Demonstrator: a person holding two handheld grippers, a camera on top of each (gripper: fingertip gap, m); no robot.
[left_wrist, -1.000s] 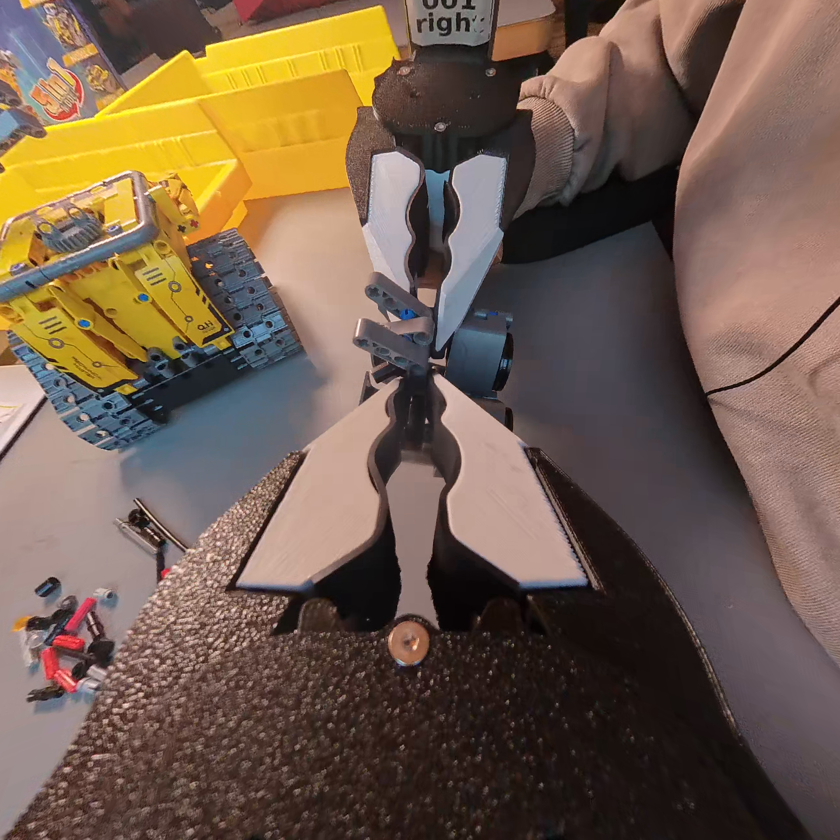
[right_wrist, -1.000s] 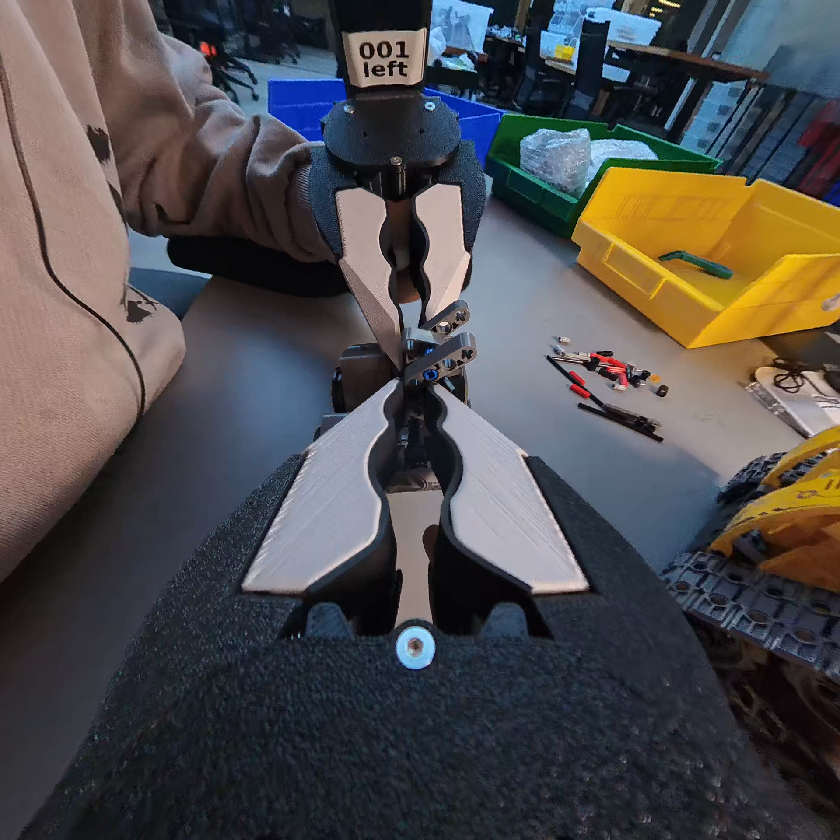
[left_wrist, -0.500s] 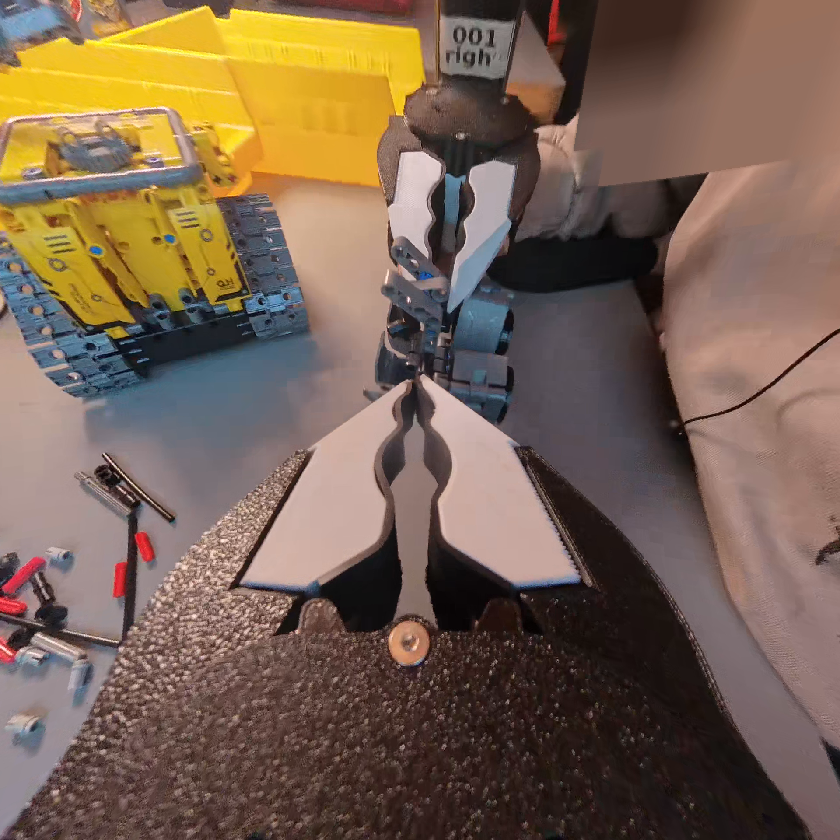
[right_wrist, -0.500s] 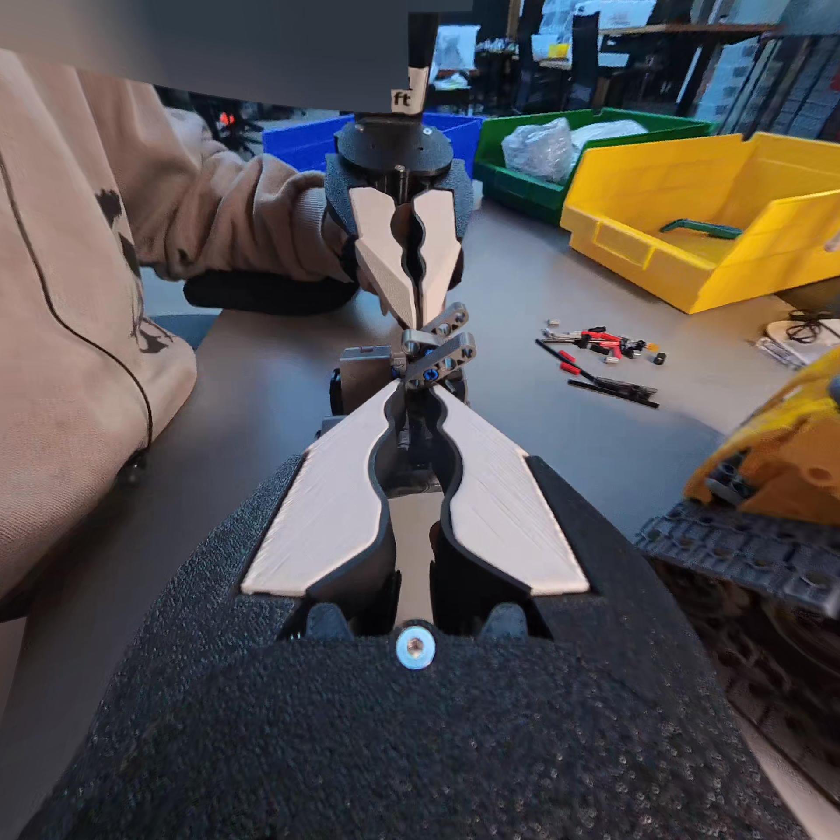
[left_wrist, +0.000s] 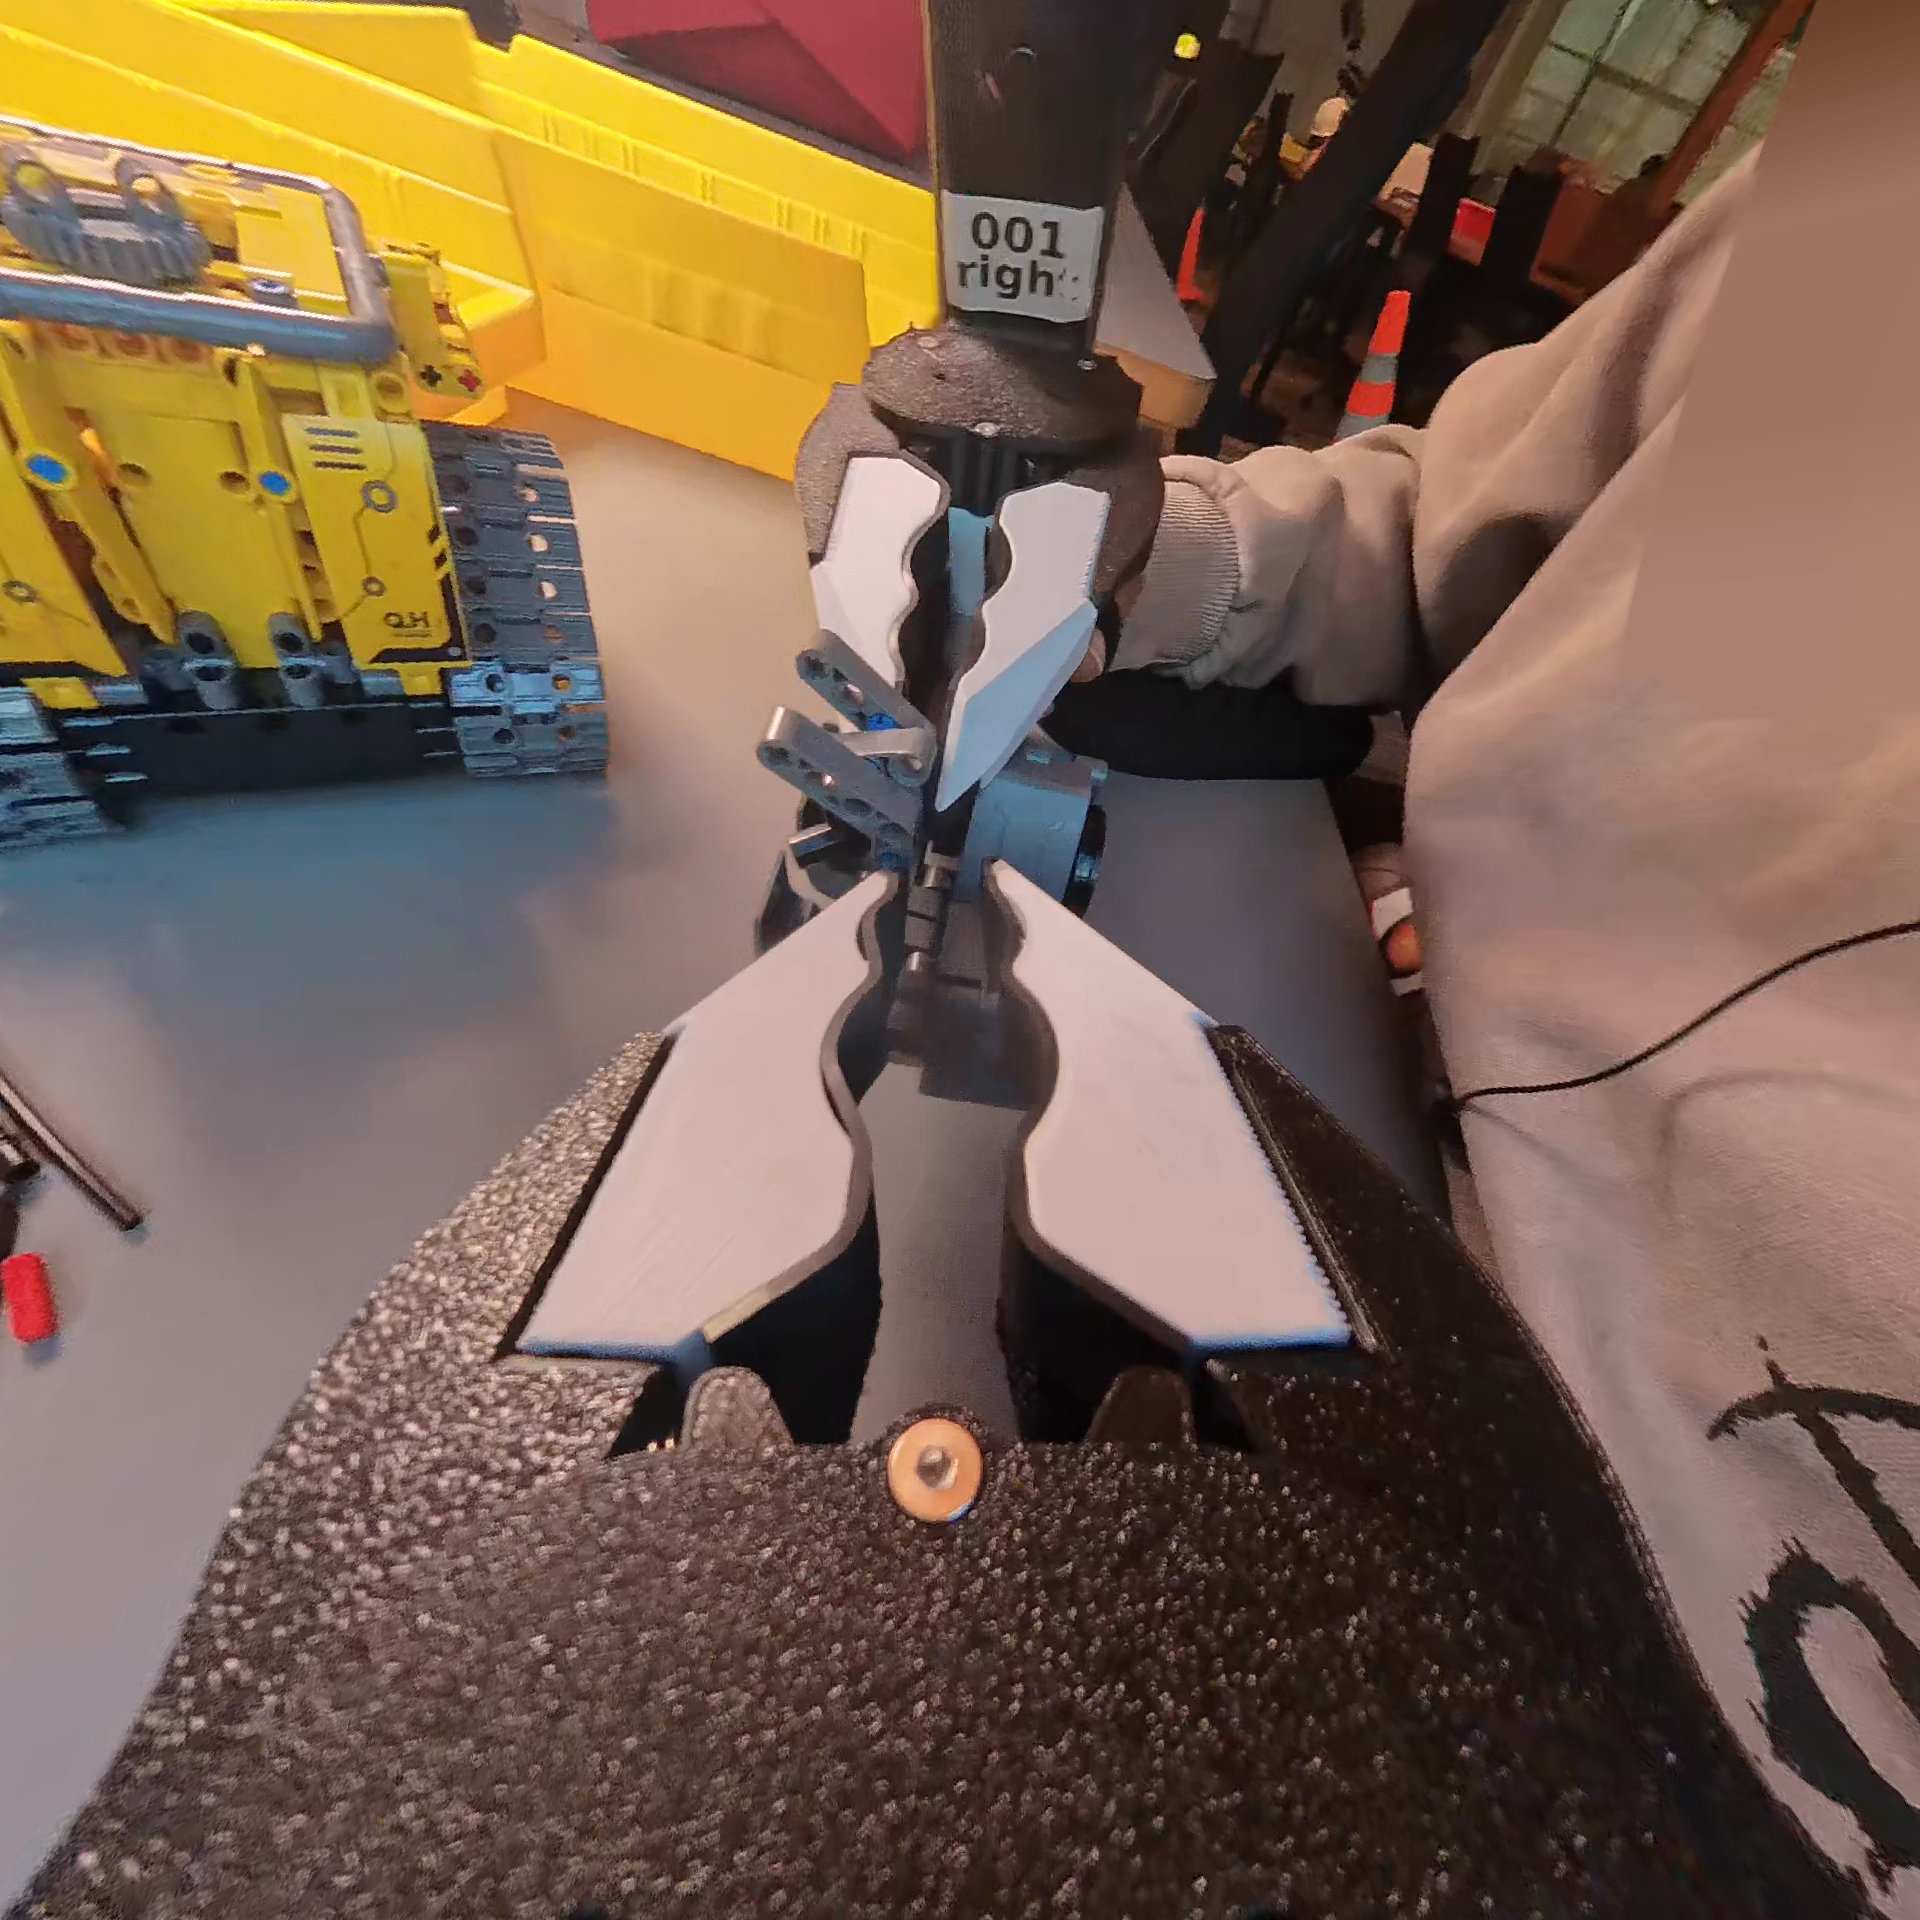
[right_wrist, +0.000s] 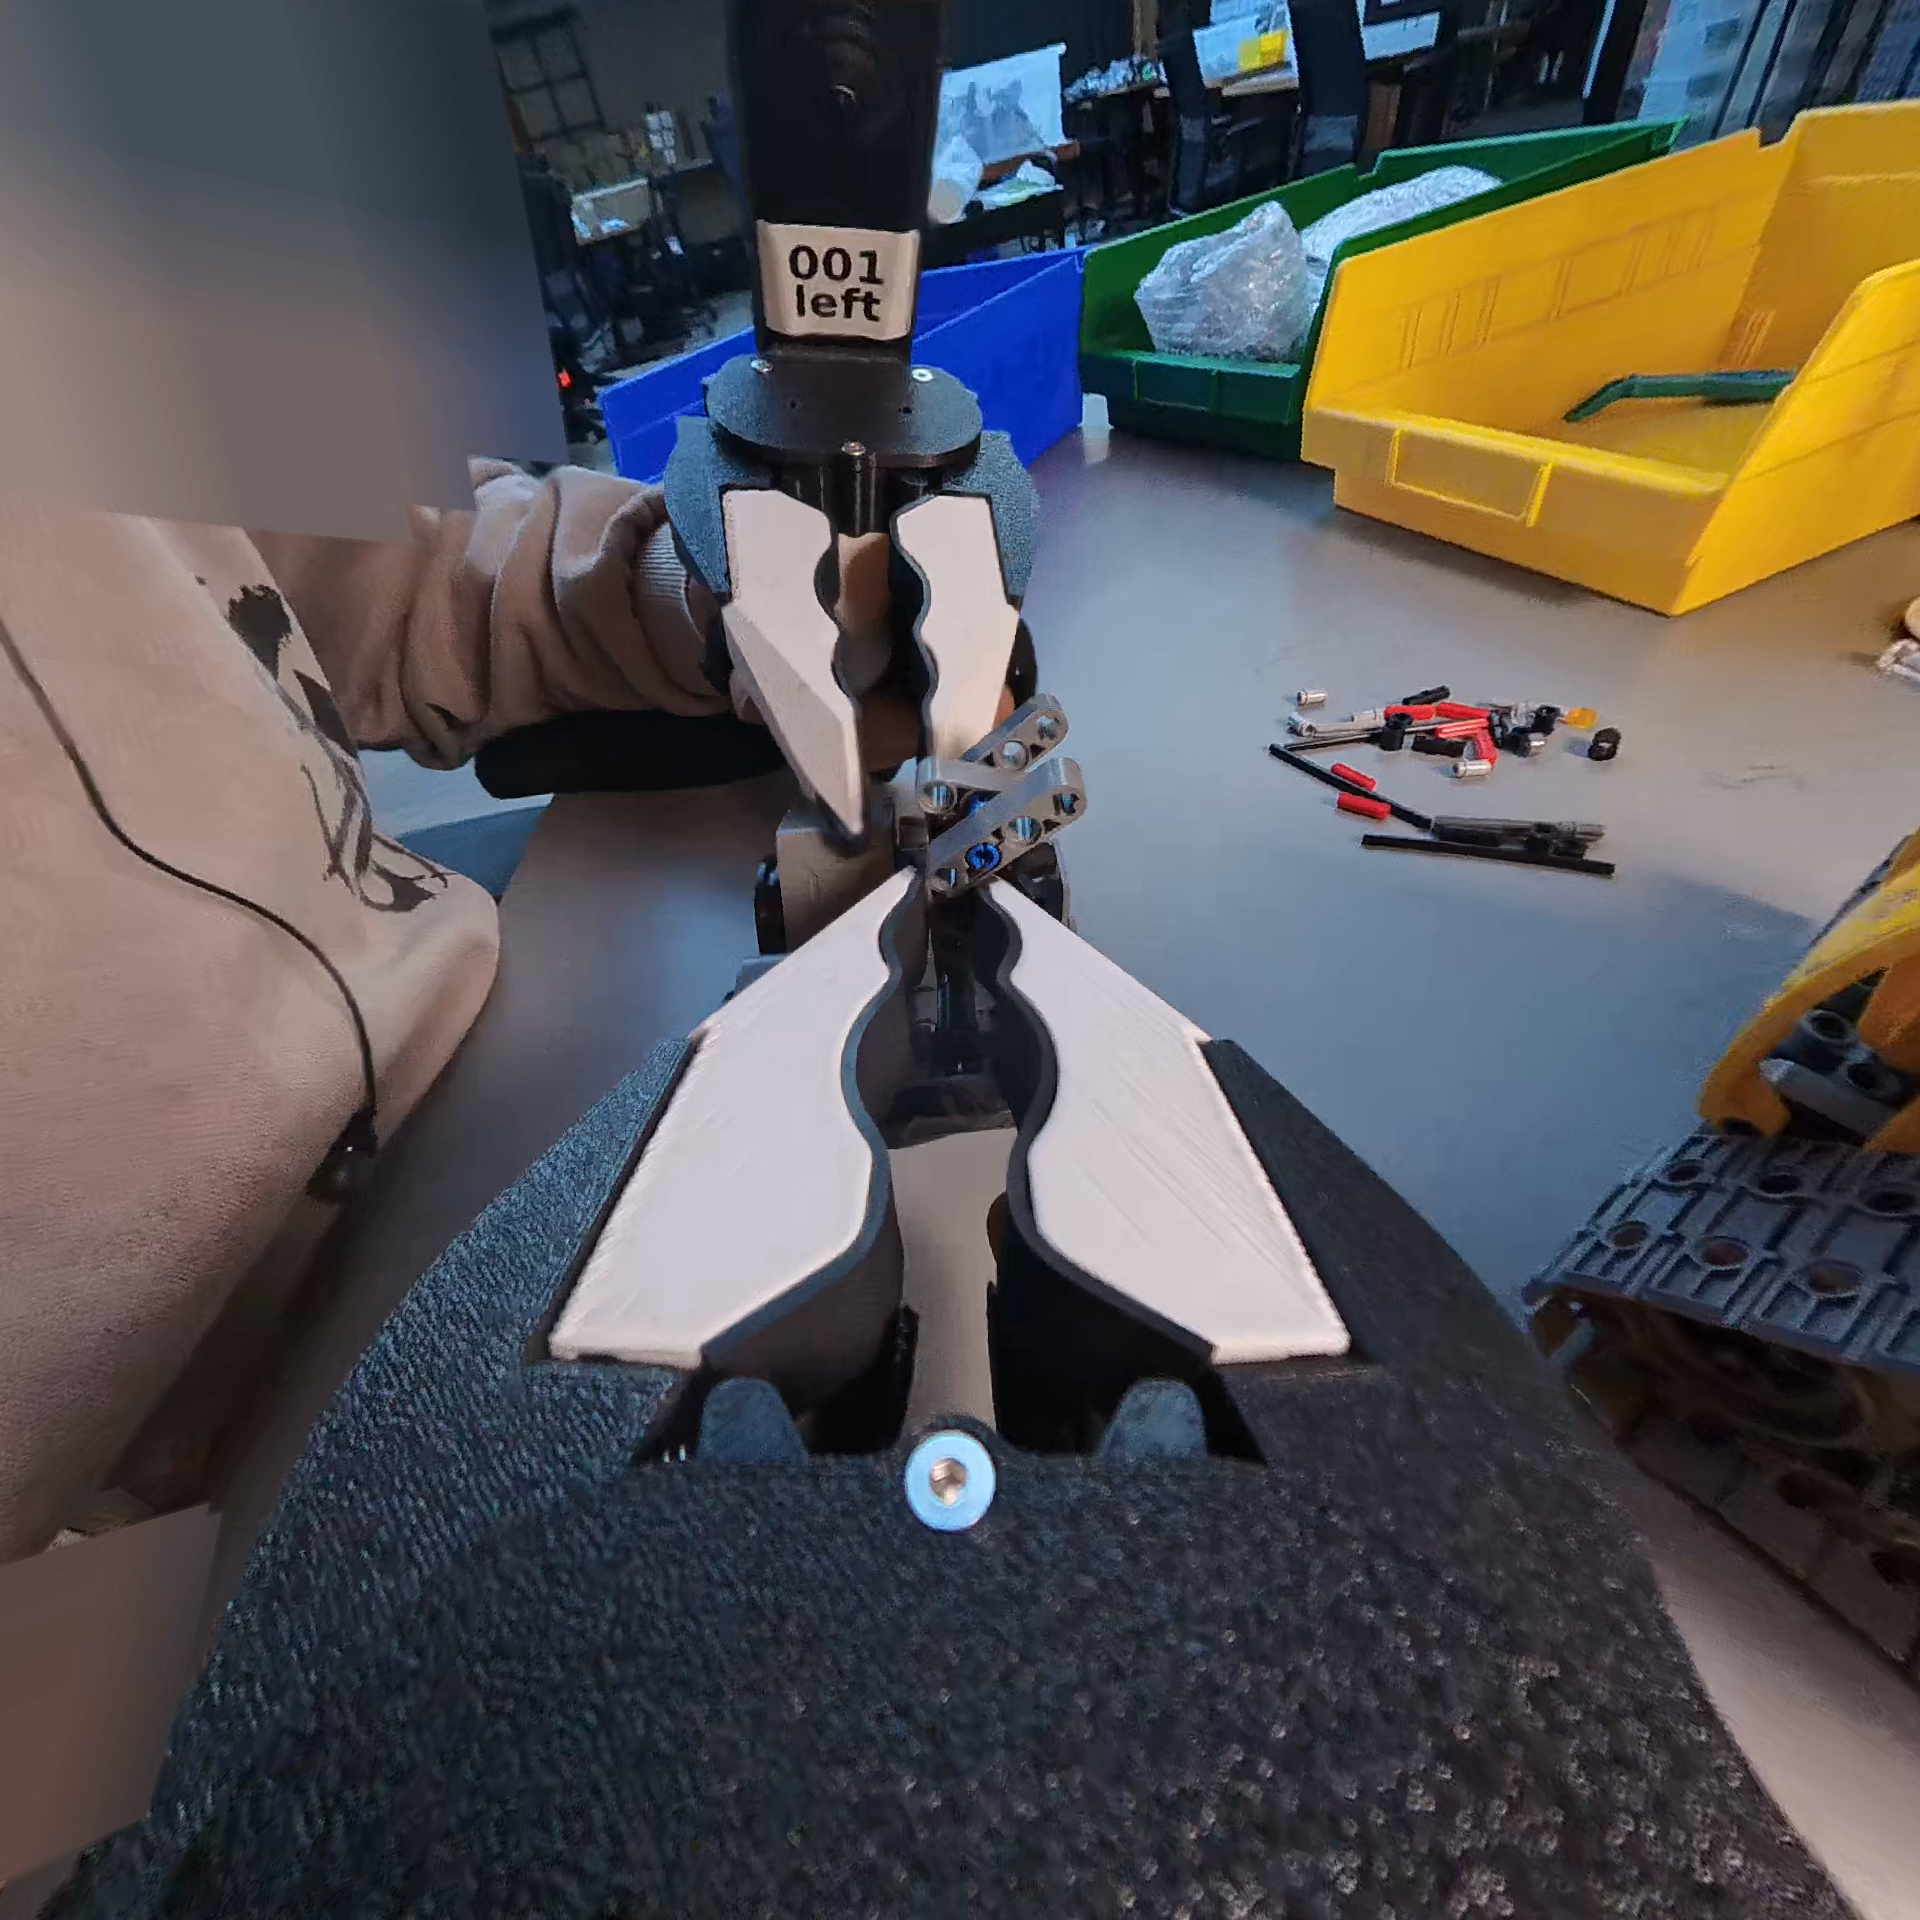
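A small grey and black brick assembly (left_wrist: 1023, 821) with grey holed beams (left_wrist: 847, 764) hangs between both grippers above the grey table (left_wrist: 312, 987). My left gripper (left_wrist: 943, 881) is closed to a narrow gap on the assembly's black column from the near side. My right gripper (right_wrist: 951, 885) is shut on the same assembly (right_wrist: 997, 821) from the other side. Each gripper shows in the other's view, tip to tip: the right one (left_wrist: 914, 727) and the left one (right_wrist: 894, 790). A person's sleeved hands hold both.
A yellow tracked brick vehicle (left_wrist: 239, 520) stands at the left, also in the right wrist view (right_wrist: 1787, 1195). Loose red and black pins and axles (right_wrist: 1455, 758) lie on the table. Yellow bins (right_wrist: 1621, 416), a green bin (right_wrist: 1195, 353) and a blue bin (right_wrist: 997, 343) stand behind. My two grippers' fingertips are within a few centimetres of each other.
Half a second ago my left gripper was fully shut and drawn back from the assembly; now its jaws stand around the black column again. The right gripper has kept its hold.
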